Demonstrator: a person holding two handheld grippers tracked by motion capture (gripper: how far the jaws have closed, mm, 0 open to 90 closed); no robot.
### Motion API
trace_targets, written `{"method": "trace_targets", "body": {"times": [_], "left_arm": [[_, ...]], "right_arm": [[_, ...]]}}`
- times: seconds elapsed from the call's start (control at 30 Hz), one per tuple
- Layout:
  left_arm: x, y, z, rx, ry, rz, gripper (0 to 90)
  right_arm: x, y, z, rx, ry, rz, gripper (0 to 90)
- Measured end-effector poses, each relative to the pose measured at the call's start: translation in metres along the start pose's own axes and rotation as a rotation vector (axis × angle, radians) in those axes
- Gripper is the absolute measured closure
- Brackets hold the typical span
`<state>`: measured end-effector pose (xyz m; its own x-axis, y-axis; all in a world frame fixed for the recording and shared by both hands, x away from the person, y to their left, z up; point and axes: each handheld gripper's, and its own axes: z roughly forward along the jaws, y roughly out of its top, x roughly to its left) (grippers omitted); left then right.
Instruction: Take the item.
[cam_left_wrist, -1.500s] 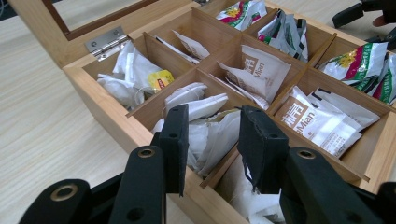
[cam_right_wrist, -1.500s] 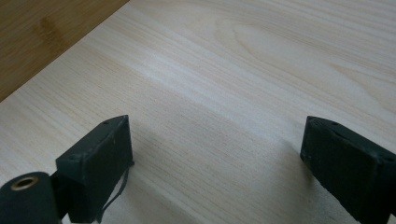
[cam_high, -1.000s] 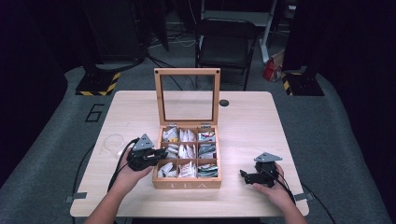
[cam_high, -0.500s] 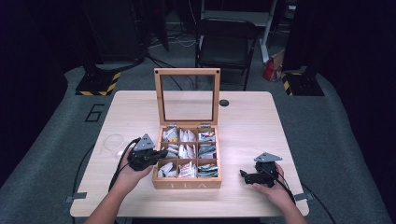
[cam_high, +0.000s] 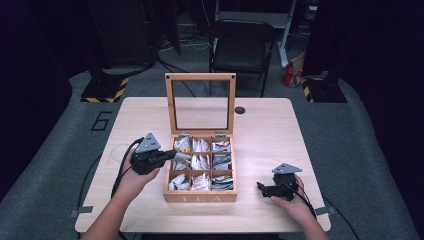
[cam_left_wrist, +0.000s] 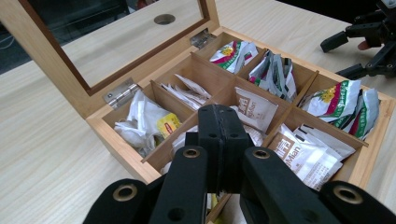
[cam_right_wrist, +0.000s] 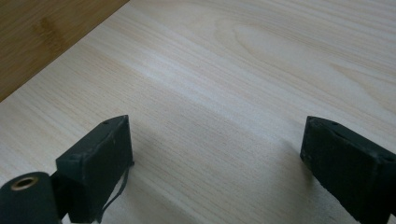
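Tea bag (cam_left_wrist: 254, 111), white with brown lettering, stands in the wooden box's (cam_high: 201, 197) middle compartment, just past the left gripper (cam_left_wrist: 224, 135). Its jaws are clamped together (whether they pinch anything, I cannot tell). Right gripper (cam_right_wrist: 215, 163) rests released on the table (cam_high: 270, 130).

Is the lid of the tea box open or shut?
Open. The glass-paned lid stands upright at the back of the wooden tea box, so the tea bags in its compartments show.
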<state>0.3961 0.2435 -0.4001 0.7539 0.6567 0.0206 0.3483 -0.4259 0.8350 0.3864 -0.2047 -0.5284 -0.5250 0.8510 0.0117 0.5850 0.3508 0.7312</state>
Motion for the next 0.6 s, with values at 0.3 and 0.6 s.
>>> {"method": "trace_targets", "body": {"times": [0.3, 0.6], "left_arm": [[0.002, 0.005, -0.007, -0.009, 0.007, 0.002, 89.8], [0.006, 0.005, -0.013, -0.018, 0.021, -0.007, 89.9]], "right_arm": [[0.000, 0.000, 0.000, 0.001, -0.004, -0.003, 8.4], [0.000, 0.000, 0.000, 0.001, -0.005, -0.004, 8.4]]}}
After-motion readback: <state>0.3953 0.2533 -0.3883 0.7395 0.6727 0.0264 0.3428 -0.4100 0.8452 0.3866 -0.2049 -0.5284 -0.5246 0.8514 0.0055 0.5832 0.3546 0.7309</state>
